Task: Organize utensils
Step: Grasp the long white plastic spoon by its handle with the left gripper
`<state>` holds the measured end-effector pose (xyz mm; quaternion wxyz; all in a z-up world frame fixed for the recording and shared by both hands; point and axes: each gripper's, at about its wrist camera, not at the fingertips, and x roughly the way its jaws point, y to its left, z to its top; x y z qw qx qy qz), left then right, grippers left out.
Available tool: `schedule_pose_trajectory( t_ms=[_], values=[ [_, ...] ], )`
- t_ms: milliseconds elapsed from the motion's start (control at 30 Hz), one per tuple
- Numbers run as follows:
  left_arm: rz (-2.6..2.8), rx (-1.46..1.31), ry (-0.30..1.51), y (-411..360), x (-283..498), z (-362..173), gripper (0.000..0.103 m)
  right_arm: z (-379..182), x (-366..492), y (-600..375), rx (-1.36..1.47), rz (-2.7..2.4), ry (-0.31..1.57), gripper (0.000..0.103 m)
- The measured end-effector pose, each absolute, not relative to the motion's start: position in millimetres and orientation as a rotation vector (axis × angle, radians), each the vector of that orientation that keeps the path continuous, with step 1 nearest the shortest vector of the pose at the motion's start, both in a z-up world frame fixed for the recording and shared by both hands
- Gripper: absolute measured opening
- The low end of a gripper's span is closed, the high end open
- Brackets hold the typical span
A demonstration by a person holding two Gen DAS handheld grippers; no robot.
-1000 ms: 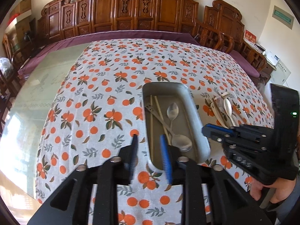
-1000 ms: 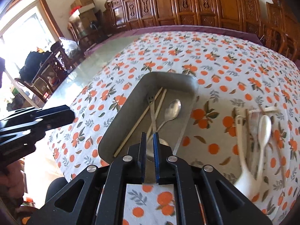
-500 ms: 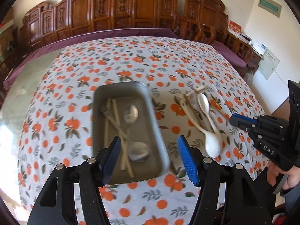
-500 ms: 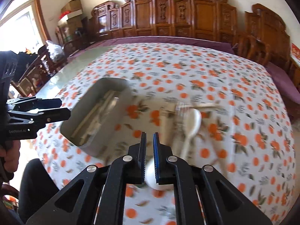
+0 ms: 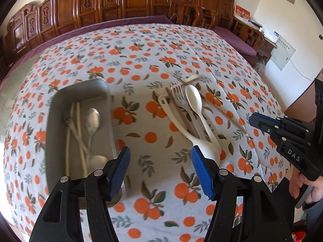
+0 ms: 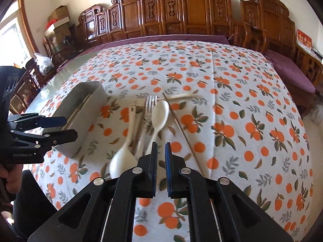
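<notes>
A grey metal tray (image 5: pixel 58 92) on the left holds metal spoons (image 5: pixel 92 119) and pale chopsticks (image 5: pixel 77 125); it also shows in the right wrist view (image 6: pixel 88 100). To its right lies a pile of utensils: a white spoon (image 5: pixel 193 100), a white ladle (image 5: pixel 203 145), a fork (image 5: pixel 177 92) and chopsticks (image 5: pixel 224 113). My left gripper (image 5: pixel 159 161) is wide open and empty, above the cloth between tray and pile. My right gripper (image 6: pixel 160 157) is nearly closed and empty, just short of the white spoon (image 6: pixel 159 115), the ladle (image 6: pixel 123 155) and the fork (image 6: pixel 150 104).
The table wears an orange-print cloth (image 5: pixel 153 46), with bare glass at the left (image 6: pixel 46 92). Carved wooden chairs (image 6: pixel 181 12) line the far side. The table's near edge lies close under both grippers.
Both grippers have swung right, from over the tray toward the utensil pile. My left gripper has opened wide. My right gripper has opened a slight gap.
</notes>
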<state>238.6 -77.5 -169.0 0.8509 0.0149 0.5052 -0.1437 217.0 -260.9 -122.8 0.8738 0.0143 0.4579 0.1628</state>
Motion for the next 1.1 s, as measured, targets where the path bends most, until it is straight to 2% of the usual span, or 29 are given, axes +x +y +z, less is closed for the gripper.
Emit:
schedule_pose_trajectory(
  t_ms=[500,600,867,1000,1100],
  values=[
    [-0.285,0.034,1.232,-130,285,-217,0.060,-140,219,-301,0.090,0.303,0.967,0.009],
    [-0.277,0.040,1.271,-134,288,-227,0.057,-142,220,-303,0.096,0.304,0.967,0.009],
    [-0.265,0.060,1.312,-132,289,-233,0.039,-147,220,-303,0.109,0.309,0.973,0.009],
    [-0.257,0.080,1.313,-129,286,-232,0.016,-151,224,-302,0.107,0.311,0.979,0.009],
    [-0.258,0.079,1.311,-123,282,-231,0.009,-155,228,-300,0.098,0.314,0.989,0.009]
  ],
)
